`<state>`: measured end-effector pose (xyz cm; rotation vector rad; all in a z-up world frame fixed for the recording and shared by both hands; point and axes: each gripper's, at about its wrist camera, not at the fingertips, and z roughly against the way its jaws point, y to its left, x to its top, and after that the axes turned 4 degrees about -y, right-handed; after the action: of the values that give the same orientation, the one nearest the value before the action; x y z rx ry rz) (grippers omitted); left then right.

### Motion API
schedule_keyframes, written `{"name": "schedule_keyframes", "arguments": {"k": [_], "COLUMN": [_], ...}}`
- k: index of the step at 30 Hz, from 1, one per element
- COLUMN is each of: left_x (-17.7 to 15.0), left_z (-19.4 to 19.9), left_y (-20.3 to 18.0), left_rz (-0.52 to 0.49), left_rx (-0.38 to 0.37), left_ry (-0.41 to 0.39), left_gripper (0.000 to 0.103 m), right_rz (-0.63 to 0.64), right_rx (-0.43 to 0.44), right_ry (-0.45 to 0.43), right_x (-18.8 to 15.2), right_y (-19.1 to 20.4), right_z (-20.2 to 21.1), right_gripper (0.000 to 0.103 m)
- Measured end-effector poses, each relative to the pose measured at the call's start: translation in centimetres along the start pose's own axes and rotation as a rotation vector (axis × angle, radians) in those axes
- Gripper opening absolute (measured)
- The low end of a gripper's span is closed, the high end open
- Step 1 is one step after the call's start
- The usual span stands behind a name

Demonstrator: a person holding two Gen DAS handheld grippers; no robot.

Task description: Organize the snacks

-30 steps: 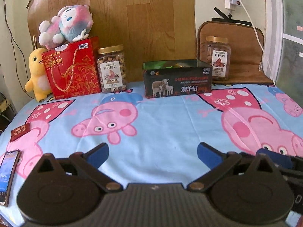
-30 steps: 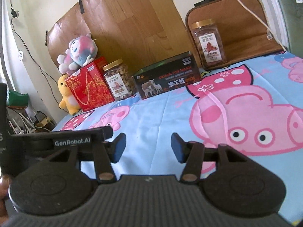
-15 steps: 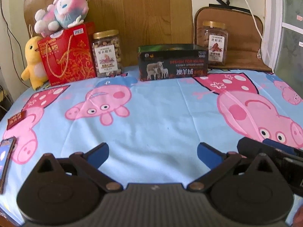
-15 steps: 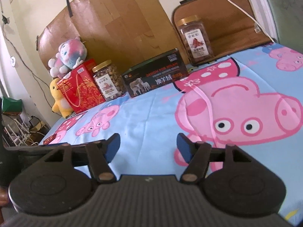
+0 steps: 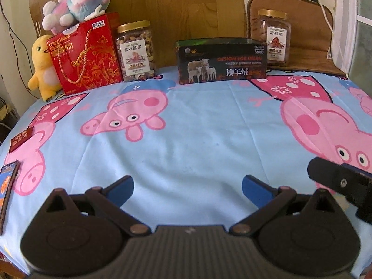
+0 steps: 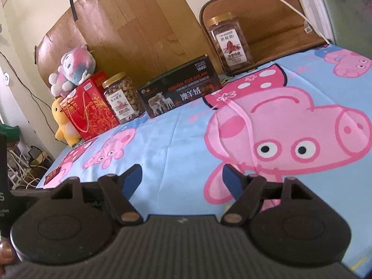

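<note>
We take the snacks from biggest to smallest. The red box [image 5: 84, 53], upper left of the left wrist view, looks like stiff card with a cord handle, bulky but probably light. A plush [image 5: 76, 0] sits on its top and a duck [image 5: 43, 69] leans beside it, so lifting it would tip the plush. We would pinch a narrow edge or the cord rather than the broad face, which we judge too wide for the claw.

The dark box [image 5: 222, 61] stands upper centre on the surface [image 5: 197, 139], its top open. Its walls look like thin card that may flex, so we would take one wall near a corner.

The two jars look heaviest: clear, smooth plastic with gold lids, filled with nuts. The left jar [image 5: 136, 51] stands just beside the red box; the right jar [image 5: 275, 37] sits upper right on a brown pad [image 5: 309, 34]. Their sides seem slippery, so we would grip low across the flat faces, squarely.

A small red packet [image 5: 21, 138] lies at the left edge, flat and light, best nipped by its edge. A phone [image 5: 8, 186] lies below it.

The left claw [image 5: 187, 189] is spread wide, empty, above bare cloth. The right claw [image 6: 182, 180] is opening, with nothing between its jaws.
</note>
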<state>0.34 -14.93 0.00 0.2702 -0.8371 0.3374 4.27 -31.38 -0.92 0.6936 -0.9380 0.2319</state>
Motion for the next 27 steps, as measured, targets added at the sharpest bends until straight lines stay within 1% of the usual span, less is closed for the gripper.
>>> {"name": "schedule_keyframes", "arguments": {"k": [11,17,21,27], "left_x": [0.0,-0.1,0.0,0.1], "left_z": [-0.3,0.1,0.4,1.4], "left_y": [0.6,0.8,0.9,1.4], "left_rz": [0.006,0.006,0.002,0.011], "left_rx": [0.006,0.014,0.028,0.062], "left_ry": [-0.004,-0.02,-0.046,-0.109], "left_gripper": [0.103,0.103,0.103,0.103], "right_rz": [0.011,0.011,0.013,0.019], "right_rx": [0.004,0.011,0.016,0.024], "right_ry": [0.009,0.001,-0.006,-0.016], "right_x": [-0.1,-0.1,-0.1,0.0], "right_y": [0.2,0.3,0.4,0.7], "right_z": [-0.3,-0.1,0.0,0.4], "right_gripper": [0.079,0.079,0.079,0.079]}}
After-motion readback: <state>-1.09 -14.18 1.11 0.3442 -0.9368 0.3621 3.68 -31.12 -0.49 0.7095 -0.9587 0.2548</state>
